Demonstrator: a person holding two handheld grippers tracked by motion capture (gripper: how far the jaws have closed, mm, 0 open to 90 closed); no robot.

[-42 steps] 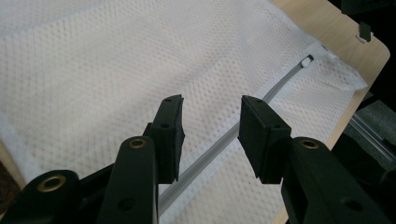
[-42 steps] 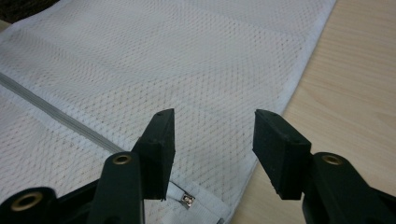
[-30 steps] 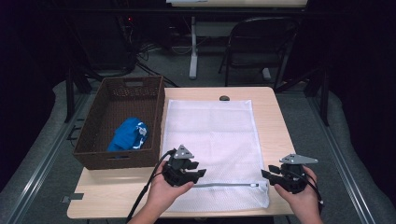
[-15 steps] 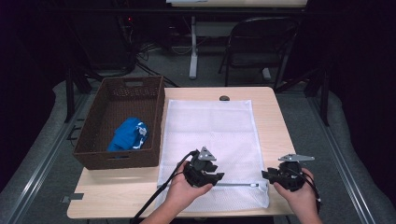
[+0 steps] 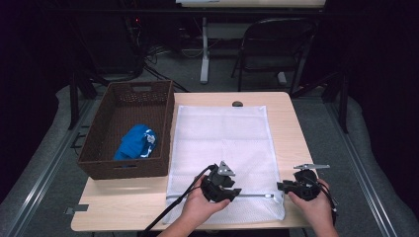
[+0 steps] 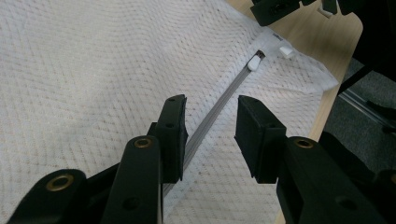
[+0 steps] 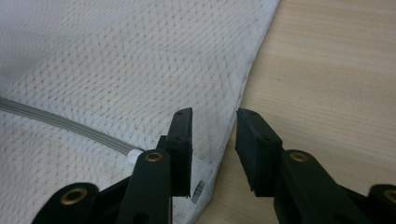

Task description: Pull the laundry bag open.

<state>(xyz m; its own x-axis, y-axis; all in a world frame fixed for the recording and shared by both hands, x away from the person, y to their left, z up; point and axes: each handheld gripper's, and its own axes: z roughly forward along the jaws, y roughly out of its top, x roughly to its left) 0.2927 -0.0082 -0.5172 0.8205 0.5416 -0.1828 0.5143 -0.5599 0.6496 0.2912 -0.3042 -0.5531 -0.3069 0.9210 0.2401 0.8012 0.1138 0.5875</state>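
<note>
Now both tongs, left [image 6: 210, 140] and right [image 7: 214, 149], hang half-open over the mesh bag [image 5: 222, 143], gripping nothing.

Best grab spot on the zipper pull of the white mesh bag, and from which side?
Likely the small white pull tab at the zipper's end near the mesh bag's right edge. It lies flat, in line with the zipper, so come from above, pads straddling its narrow sides. The right hand-held gripper sits nearest.

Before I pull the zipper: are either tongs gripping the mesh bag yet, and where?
Nothing is held yet. The left tongs stand open astride the zipper of the mesh bag; the right tongs stand open over its side edge.
</note>
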